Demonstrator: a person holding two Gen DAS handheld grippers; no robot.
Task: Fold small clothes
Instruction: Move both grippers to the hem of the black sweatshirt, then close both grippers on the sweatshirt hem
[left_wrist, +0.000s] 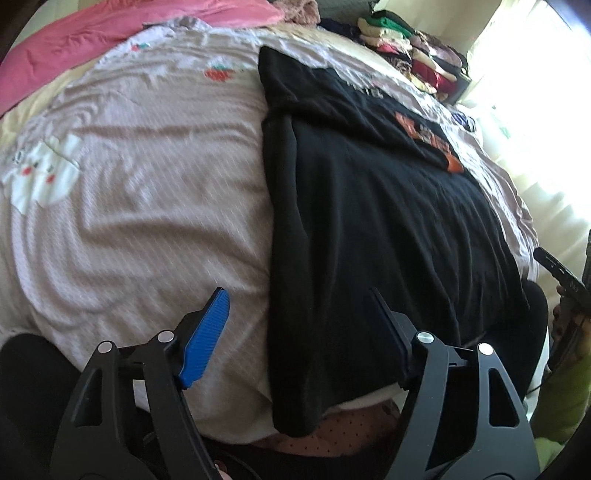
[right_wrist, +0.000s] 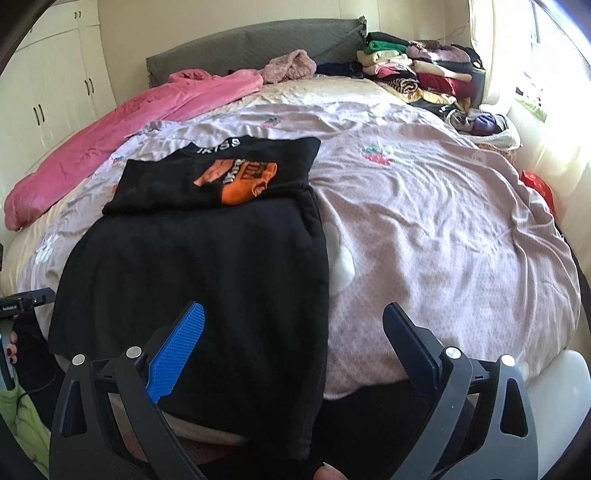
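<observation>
A black garment (left_wrist: 369, 229) with an orange print (left_wrist: 428, 140) lies flat on the bed, its sides folded in to a long strip. Its near hem hangs over the bed's front edge. It also shows in the right wrist view (right_wrist: 207, 273), print (right_wrist: 240, 181) at the far end. My left gripper (left_wrist: 299, 306) is open and empty, hovering over the garment's near left edge. My right gripper (right_wrist: 295, 321) is open and empty, straddling the garment's near right edge. The right gripper's body shows at the left wrist view's right edge (left_wrist: 565, 280).
The bed is covered by a pink-beige sheet (right_wrist: 424, 206) with strawberry prints. A pink duvet (right_wrist: 122, 122) lies along the far left. Stacks of folded clothes (right_wrist: 413, 66) sit at the far right by the headboard. A bag of clothes (right_wrist: 480, 125) is near the window.
</observation>
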